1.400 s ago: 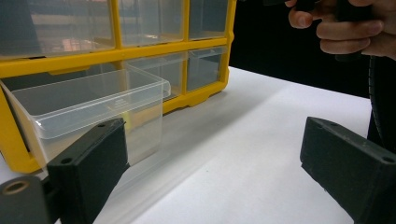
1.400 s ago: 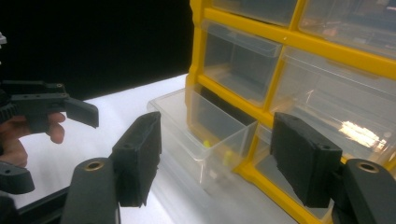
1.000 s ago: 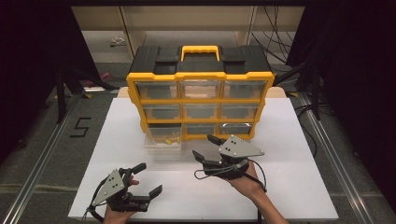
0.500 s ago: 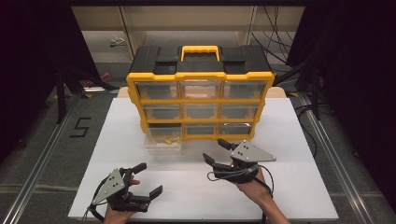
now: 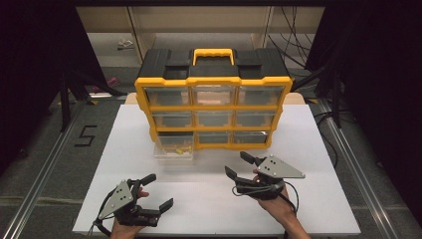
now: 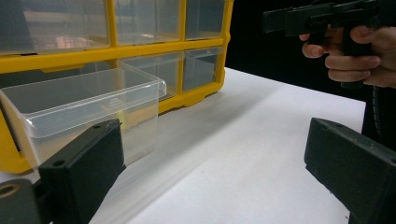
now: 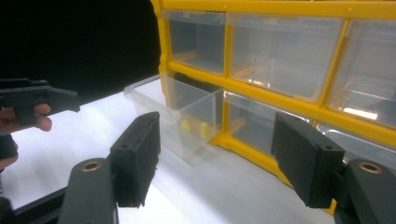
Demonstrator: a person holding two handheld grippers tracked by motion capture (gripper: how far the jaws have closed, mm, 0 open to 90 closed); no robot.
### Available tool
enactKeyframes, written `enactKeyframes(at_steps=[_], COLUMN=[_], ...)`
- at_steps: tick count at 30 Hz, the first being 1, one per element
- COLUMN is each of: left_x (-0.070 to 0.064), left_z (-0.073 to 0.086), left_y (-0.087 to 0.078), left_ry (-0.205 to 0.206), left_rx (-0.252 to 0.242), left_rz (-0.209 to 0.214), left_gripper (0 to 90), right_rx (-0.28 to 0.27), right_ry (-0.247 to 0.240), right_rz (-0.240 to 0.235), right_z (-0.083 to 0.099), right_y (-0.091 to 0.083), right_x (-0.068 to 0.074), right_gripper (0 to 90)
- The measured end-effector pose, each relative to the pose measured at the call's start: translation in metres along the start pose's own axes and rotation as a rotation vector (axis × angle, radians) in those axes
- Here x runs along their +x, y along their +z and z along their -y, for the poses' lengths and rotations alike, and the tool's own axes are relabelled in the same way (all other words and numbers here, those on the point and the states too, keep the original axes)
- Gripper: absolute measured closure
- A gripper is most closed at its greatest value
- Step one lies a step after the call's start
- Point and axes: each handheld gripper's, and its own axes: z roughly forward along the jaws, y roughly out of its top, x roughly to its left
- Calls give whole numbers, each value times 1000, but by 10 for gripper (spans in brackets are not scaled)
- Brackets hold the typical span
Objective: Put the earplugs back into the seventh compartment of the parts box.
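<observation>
Scene: yellow organiser (image 5: pixel 213 97) upright on white table (image 5: pixel 318 199); bottom-left clear drawer (image 5: pixel 173 150) pulled out, resting on table, front end towards person
Left gripper (image 5: pixel 155 190): jaws wide apart, holding nothing, near table front edge
Right gripper (image 5: pixel 240 164): jaws wide apart, empty, in front of bottom row, right of drawer
Step (judged): likely drawer handling; approach square to front wall, close gently on thin plastic, slide straight
Hard to see: small yellow bits (image 7: pixel 194 128) inside drawer, kind unclear; other drawers' contents blurred by glare

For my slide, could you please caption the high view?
Two open hand-held grippers, left and right, hover over a white table before a yellow-and-black drawer organizer with one clear drawer pulled out.
</observation>
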Motion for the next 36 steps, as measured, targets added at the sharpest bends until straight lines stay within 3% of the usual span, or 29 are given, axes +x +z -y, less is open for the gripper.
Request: enactKeyframes(at_steps=[15,36], left_x=[0,0], left_z=[0,0], left_y=[0,0], left_ry=[0,-6], left_rx=[-2,-2], left_rz=[-1,0], left_gripper=[47,49], right_rx=[-44,-72], right_ry=[32,65], right_rz=[18,93], right_z=[20,54], right_y=[-17,-50], right_x=[-6,-18], right_gripper=[297,284])
